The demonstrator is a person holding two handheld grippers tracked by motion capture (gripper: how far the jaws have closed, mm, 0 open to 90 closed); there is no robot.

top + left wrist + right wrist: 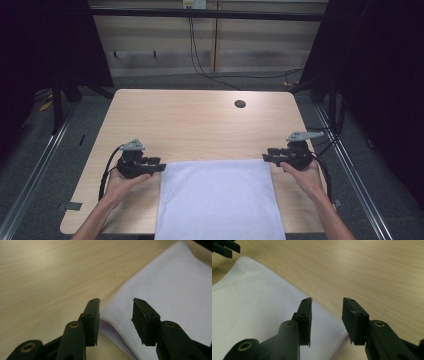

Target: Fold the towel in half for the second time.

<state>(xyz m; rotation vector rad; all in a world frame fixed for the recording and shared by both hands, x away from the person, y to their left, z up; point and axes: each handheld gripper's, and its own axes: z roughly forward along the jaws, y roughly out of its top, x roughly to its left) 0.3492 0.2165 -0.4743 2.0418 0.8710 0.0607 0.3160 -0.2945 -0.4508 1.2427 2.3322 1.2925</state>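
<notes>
Both claws are standing open, nothing pinched: L gripper (159,166) and R gripper (267,157) are sitting at the two far corners of the white cloth (219,200), jaws facing inward toward each other across its far edge.

Cloth: folded, lying flat on the near-centre part of the wooden table (200,120); long axis is running near-to-far, the near end reaching the table's near edge, the far edge lying straight across, L to R. In the L gripper view the cloth (170,297) is showing a layered folded corner just beyond the L gripper (115,315); the pads are apart, w/ the corner seen in the gap but not pressed. In the R gripper view the R gripper (326,315) is hanging over the opposite corner of the cloth (257,305), the edge passing under the gap, pads clear of it; the L gripper's jaw tips are peeking in at the top-left corner.

Hands: the left hand (122,182) and right hand (305,175) are coming in from the near side, forearms angled outward, wrists turned so each gripper is lying roughly level, pointing inward.

Table: a cable hole (240,104) is sitting toward the far right.
</notes>
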